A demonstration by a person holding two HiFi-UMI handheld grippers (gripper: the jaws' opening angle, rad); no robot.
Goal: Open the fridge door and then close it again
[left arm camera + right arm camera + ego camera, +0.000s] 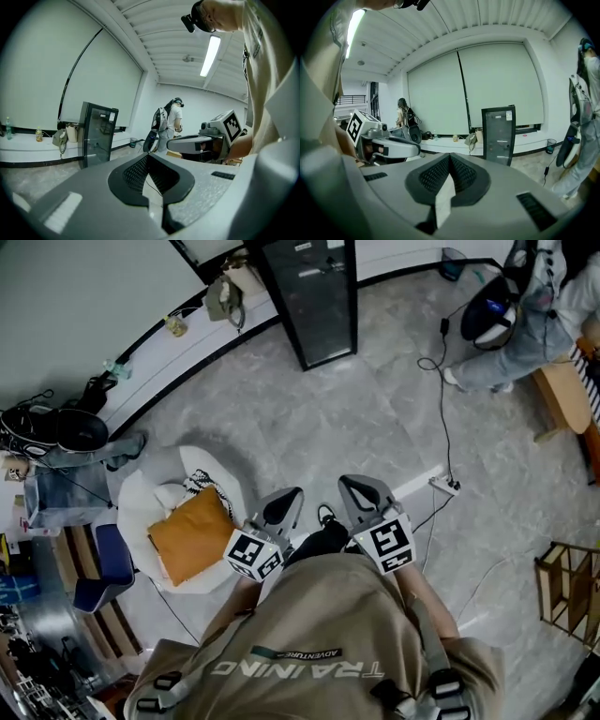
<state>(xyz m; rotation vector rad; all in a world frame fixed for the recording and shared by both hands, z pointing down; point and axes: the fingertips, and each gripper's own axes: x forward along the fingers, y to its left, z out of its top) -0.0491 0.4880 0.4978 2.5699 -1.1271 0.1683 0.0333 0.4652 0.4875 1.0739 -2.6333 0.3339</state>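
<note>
Head view shows the fridge (pixel 314 301) against the far wall, door shut, well apart from the person. The left gripper (pixel 281 507) and right gripper (pixel 361 495) are held at chest level, jaws together and empty. Opening hasn't begun; the next move likely calls for walking up to the door.

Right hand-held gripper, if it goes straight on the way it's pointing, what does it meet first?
Open floor first; beyond it, probably the window ledge just left of the fridge, though depth is unclear.

You get bright, even light from a ceiling strip light (pixel 209 55); fisheye edges bend and darken, shadows soft.
</note>
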